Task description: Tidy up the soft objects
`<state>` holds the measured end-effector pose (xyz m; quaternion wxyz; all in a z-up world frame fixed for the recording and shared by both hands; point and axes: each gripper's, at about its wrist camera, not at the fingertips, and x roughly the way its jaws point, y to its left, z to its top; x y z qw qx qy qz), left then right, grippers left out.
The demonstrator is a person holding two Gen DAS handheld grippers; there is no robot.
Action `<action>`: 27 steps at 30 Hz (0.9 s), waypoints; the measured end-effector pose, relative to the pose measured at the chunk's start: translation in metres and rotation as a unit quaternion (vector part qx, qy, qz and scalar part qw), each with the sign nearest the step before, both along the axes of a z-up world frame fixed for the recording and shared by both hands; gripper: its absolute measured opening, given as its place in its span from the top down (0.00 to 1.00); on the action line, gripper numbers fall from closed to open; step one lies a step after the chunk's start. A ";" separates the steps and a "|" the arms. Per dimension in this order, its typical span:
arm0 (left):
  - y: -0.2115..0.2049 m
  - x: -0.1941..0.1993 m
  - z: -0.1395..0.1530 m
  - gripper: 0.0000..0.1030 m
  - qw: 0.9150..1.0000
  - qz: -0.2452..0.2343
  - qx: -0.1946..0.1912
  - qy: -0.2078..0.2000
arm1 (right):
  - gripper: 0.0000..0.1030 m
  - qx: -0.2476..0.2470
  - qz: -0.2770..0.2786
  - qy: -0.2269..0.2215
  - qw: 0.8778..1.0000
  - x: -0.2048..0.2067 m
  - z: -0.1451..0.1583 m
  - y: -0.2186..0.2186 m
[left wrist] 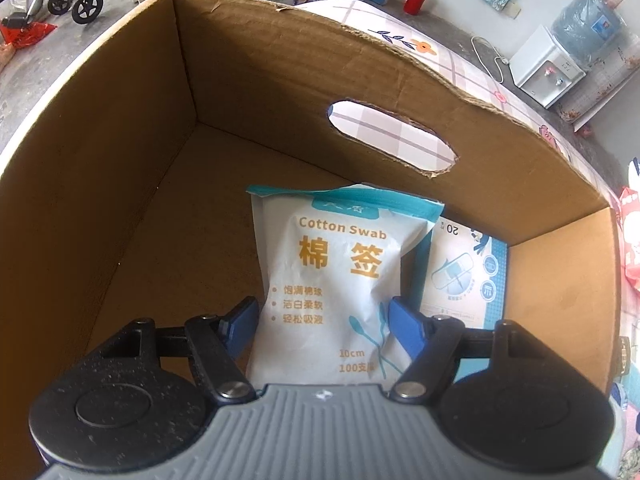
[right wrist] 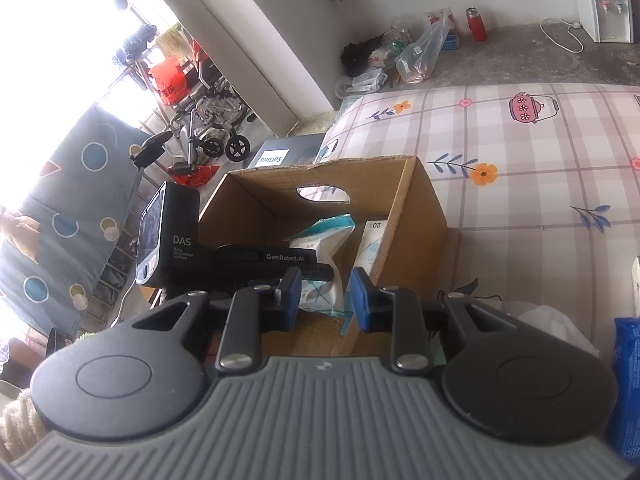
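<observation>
the left gripper (left wrist: 322, 314) is reaching down into the cardboard box (left wrist: 120, 184), its blue fingers (left wrist: 406, 324) spread fairly wide and pressing in on both sides of the cotton swab bag (left wrist: 332, 280), pinching the soft white plastic so that it is creasing between them. the bag is standing nearly upright inside the box, leaning slightly, with a teal strip along its top, orange lettering reading "cotton swab" and pale blue swab drawings near the bottom. it is looking puffy and wrinkled, like a small pillow. just beside it on the right, a flat blue and white bandage box (left wrist: 464, 276) is standing against the box wall, touching or nearly touching the bag.

the cardboard box is showing plain brown corrugated walls, a ragged torn rim and an oval handle hole (left wrist: 392, 136) cut through the far side. it is sitting on a checked bedsheet (right wrist: 540, 168) printed with flowers and teapots.

the right gripper (right wrist: 324, 300) is hovering outside the box with its blue fingers (right wrist: 362, 300) partly open and holding nothing, facing the left gripper's black body and the bag. a red bottle (right wrist: 476, 24) and a white water dispenser (right wrist: 604, 4) are standing on the grey floor beyond.
</observation>
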<state>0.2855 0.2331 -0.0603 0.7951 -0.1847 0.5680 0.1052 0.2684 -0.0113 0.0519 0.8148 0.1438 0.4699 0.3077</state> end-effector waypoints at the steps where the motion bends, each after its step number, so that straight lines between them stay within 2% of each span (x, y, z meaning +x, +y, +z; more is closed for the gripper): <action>1: -0.001 0.001 0.001 0.29 1.000 -0.007 0.012 -0.001 | 0.75 0.000 0.000 0.002 1.000 -0.001 -0.001 -0.001; 3: -0.006 0.004 0.002 0.29 0.998 -0.031 0.054 0.000 | 0.75 -0.001 0.000 0.003 1.000 -0.003 -0.003 0.003; 4: -0.007 0.004 0.002 0.29 0.997 -0.040 0.062 0.001 | 0.75 -0.002 0.000 0.004 1.000 -0.004 -0.004 0.002; 10: 0.001 -0.008 0.007 0.31 0.998 -0.037 -0.007 -0.041 | 0.74 0.002 -0.003 0.011 1.000 -0.013 -0.008 -0.001; 16: 0.008 -0.019 0.022 0.29 0.997 -0.009 -0.004 -0.072 | 0.72 0.004 -0.021 0.017 1.000 -0.024 -0.011 -0.020; 19: 0.013 -0.027 0.037 0.22 0.995 0.004 -0.004 -0.096 | 0.70 0.005 -0.030 0.014 0.999 -0.032 -0.010 -0.032; 23: 0.010 -0.042 0.057 0.20 0.993 0.007 0.009 -0.115 | 0.66 0.014 -0.039 0.007 0.999 -0.046 -0.010 -0.046; 27: -0.009 -0.057 0.082 0.19 0.991 -0.009 0.009 -0.136 | 0.63 0.028 -0.049 -0.004 0.998 -0.062 -0.009 -0.062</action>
